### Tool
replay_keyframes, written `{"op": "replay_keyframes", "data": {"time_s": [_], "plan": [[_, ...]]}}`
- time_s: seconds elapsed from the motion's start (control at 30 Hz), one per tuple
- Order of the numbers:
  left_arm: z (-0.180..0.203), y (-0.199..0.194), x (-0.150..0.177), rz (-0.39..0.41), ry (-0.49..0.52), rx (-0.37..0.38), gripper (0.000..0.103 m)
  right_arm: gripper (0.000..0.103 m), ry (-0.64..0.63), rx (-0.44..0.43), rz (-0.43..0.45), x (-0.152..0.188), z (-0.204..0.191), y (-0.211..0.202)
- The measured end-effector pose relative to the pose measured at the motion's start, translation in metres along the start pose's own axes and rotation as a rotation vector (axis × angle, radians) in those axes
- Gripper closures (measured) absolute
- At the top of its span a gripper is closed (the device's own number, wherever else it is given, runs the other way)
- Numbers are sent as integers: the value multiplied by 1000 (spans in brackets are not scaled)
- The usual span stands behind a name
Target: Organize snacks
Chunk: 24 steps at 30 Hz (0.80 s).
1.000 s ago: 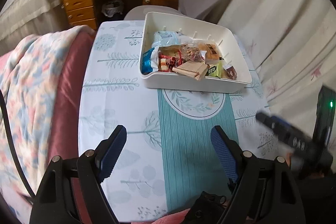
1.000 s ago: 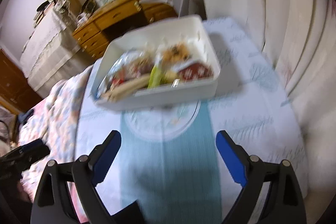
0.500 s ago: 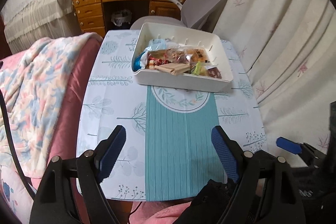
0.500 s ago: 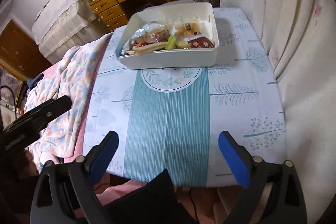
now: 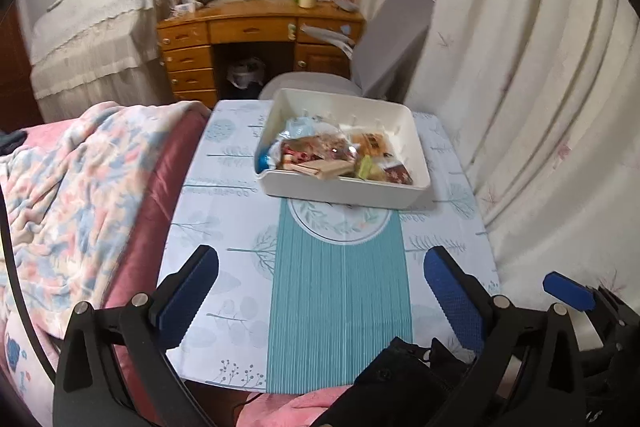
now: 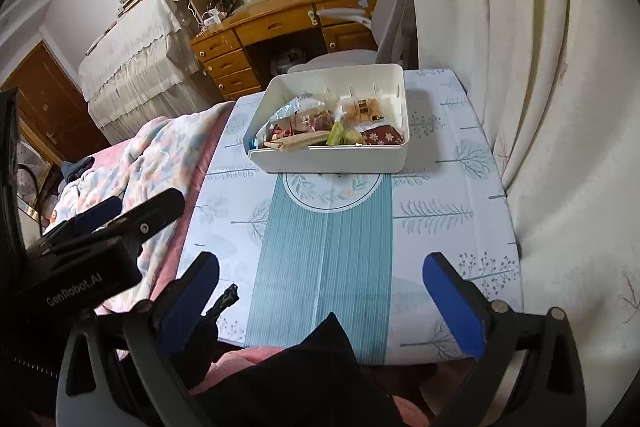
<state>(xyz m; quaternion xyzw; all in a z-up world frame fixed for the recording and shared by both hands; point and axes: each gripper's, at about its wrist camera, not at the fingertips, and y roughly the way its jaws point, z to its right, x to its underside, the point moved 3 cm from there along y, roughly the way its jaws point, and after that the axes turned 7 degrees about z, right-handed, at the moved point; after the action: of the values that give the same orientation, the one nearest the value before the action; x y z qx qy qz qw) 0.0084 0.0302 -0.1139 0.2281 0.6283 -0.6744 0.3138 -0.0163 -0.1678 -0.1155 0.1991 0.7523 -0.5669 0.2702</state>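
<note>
A white bin [image 5: 344,189] [image 6: 328,159] stands at the far end of the small table. It holds several wrapped snacks [image 5: 332,155] [image 6: 340,131] piled together. My left gripper [image 5: 320,291] is open and empty, held above the table's near edge, well back from the bin. My right gripper [image 6: 320,295] is open and empty too, at the near edge. The left gripper's body [image 6: 100,239] shows at the left of the right wrist view. One blue finger of the right gripper [image 5: 568,291] shows at the right of the left wrist view.
The table wears a white and teal leaf-print cloth [image 5: 340,279] [image 6: 320,247]. A bed with a floral blanket [image 5: 68,195] lies left. A white curtain [image 5: 540,87] hangs right. A grey chair [image 5: 384,43] and wooden desk [image 5: 248,31] stand behind the table.
Both grippers have pulled back and up from the bin toward the table's near edge. More of the room shows now. Both stay open and empty.
</note>
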Motion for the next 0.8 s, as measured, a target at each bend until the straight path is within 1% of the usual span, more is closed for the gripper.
{"op": "replay_keyframes", "data": {"time_s": [0.13,0.2,0.3,0.47,0.8], "plan": [[-2,-3,5,17,-8,-53,1,0,-23,1,28,-1,-2,-1],[-3,-3,8,17,-7,-87,1,0,-29,-2,22,0,-3,2],[-4,-2,9,13,-11,-107,1,0,-30,-6,8,1,-2,5],[-5,-5,9,21,0,-134,1,0,-29,-9,1,1,-1,7],[-4,-5,15,6,10,-140,1,0,-2,7,1,11,3,10]]}}
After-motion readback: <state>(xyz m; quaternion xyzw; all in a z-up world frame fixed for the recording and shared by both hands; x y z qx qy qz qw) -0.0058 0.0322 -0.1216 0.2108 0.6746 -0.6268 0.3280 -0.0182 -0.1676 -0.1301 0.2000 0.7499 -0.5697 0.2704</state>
